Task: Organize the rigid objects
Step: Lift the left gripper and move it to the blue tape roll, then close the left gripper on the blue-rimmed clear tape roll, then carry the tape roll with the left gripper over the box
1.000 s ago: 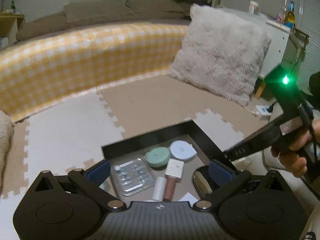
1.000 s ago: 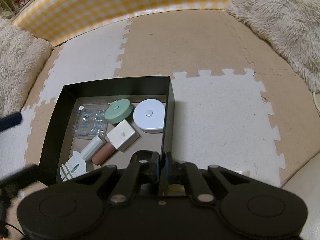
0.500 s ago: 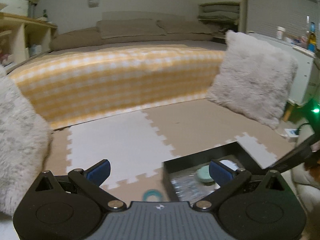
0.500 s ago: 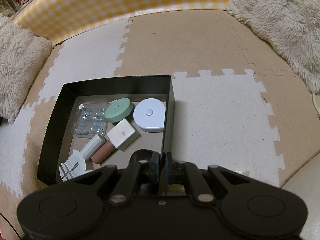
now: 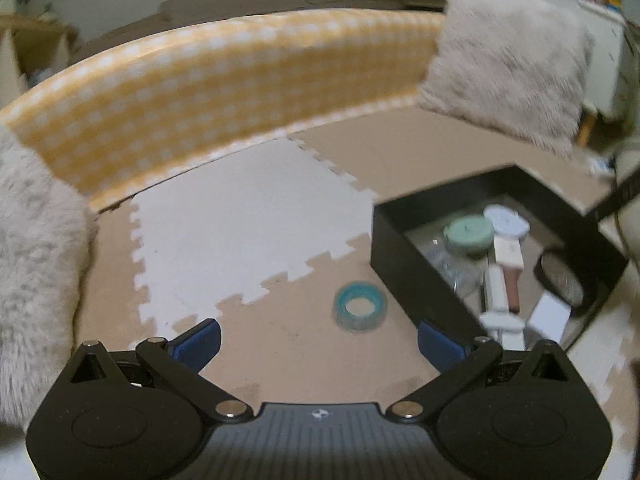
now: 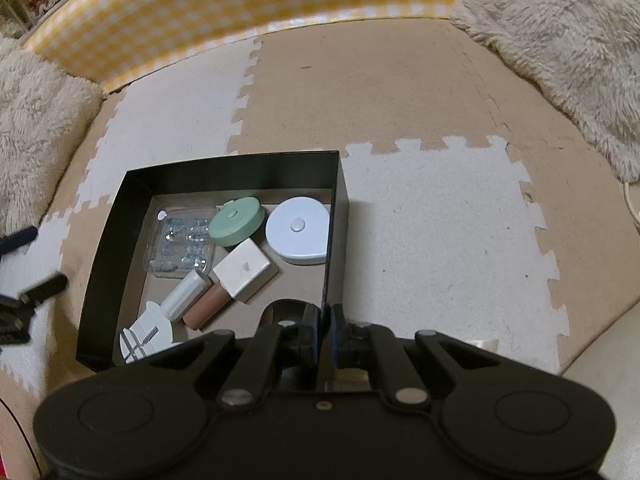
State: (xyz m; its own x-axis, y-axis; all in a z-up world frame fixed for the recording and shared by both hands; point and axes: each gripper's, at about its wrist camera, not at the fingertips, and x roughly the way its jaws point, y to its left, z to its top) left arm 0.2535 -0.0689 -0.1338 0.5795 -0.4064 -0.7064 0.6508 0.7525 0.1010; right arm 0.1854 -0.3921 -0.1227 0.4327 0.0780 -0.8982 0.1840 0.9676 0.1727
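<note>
No words, brand names or numbers can be read in either view. The only mark is a small pale emblem on the grey body of the left tongs [image 5: 319,344], too small to make out.

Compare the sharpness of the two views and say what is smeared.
Left wrist view: motion blur smears the gingham bed edge, fluffy cushion and black box; the teal tape roll is soft. Right wrist view: sharp, box contents crisp, only fisheye bending of the bed edge.

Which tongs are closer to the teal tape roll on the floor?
Left. The left tongs hang open just short of the tape roll; the right tongs pinch the black box wall.
</note>
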